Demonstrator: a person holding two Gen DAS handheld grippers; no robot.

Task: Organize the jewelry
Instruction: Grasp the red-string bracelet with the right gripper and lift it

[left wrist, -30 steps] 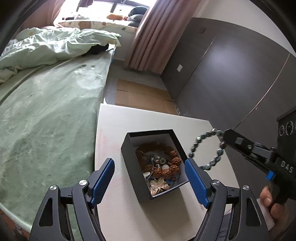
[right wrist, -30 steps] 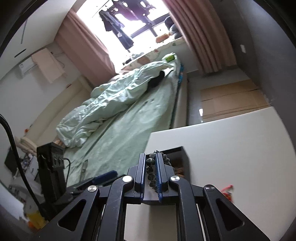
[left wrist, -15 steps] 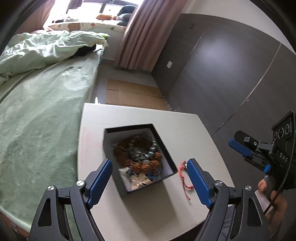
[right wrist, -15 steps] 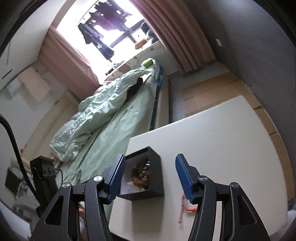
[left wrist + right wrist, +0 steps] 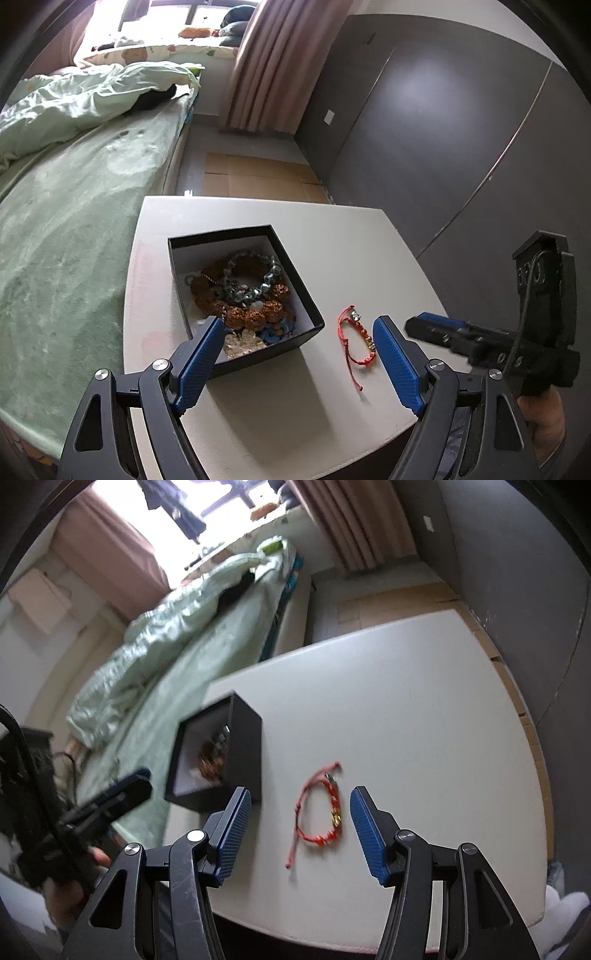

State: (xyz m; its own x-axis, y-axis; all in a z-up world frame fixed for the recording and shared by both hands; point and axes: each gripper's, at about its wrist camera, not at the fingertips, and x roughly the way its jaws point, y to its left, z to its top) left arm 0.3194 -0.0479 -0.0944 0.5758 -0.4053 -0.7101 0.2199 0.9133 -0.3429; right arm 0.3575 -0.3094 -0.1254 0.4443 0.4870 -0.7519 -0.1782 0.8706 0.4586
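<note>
A black open box (image 5: 295, 295) (image 5: 243, 746) on the white table (image 5: 332, 243) holds several bracelets: a grey-blue bead bracelet (image 5: 258, 273) lies on top of brown bead ones (image 5: 251, 314). A red cord bracelet (image 5: 356, 338) (image 5: 319, 812) with small beads lies on the table right of the box. My left gripper (image 5: 299, 358) is open and empty above the box's near corner. My right gripper (image 5: 299, 834) is open and empty, its jaws on either side of the red bracelet and above it. It shows at the right in the left wrist view (image 5: 436, 328).
A bed with green bedding (image 5: 74, 192) runs along the table's left side. A dark wardrobe wall (image 5: 443, 129) stands to the right. Cardboard (image 5: 258, 177) lies on the floor beyond the table's far edge.
My right gripper held the grey-blue bead bracelet over the box, opened and dropped it in, then drew back to the red bracelet. My left gripper swung slightly right.
</note>
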